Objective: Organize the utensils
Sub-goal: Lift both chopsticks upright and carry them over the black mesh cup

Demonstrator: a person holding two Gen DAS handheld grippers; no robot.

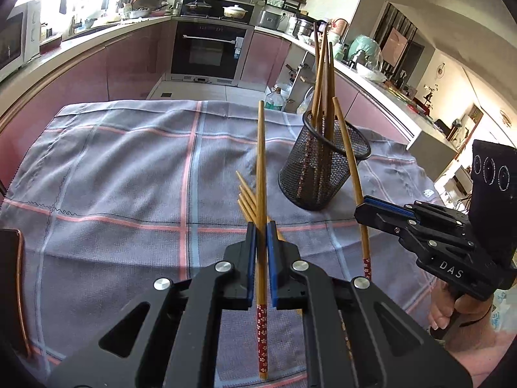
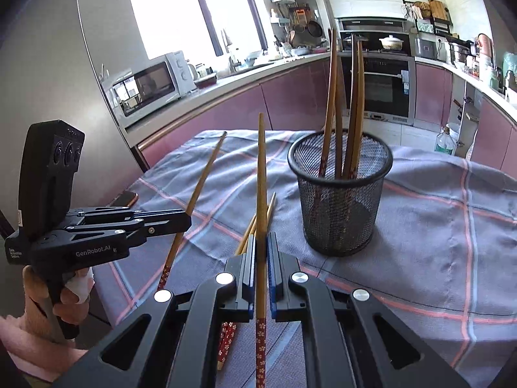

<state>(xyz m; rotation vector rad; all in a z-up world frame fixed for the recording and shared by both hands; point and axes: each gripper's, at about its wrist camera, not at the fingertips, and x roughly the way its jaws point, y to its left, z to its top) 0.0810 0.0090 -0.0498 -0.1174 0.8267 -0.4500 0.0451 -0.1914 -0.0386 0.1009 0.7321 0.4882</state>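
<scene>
The left tool (image 1: 261, 226) is clamped on one chopstick (image 1: 261, 174), tip pointing up and forward; the cup (image 1: 323, 168) stands ahead to its right. The right tool (image 2: 262, 239) clamps another stick (image 2: 261, 177), with the cup (image 2: 339, 200) just right of it, likely nearer. Spare sticks (image 1: 247, 200) lie on the desk (image 1: 129, 177).

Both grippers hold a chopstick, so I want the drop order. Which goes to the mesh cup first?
Probably right: the right gripper and its chopstick sit nearer the mesh cup than the left gripper.
</scene>
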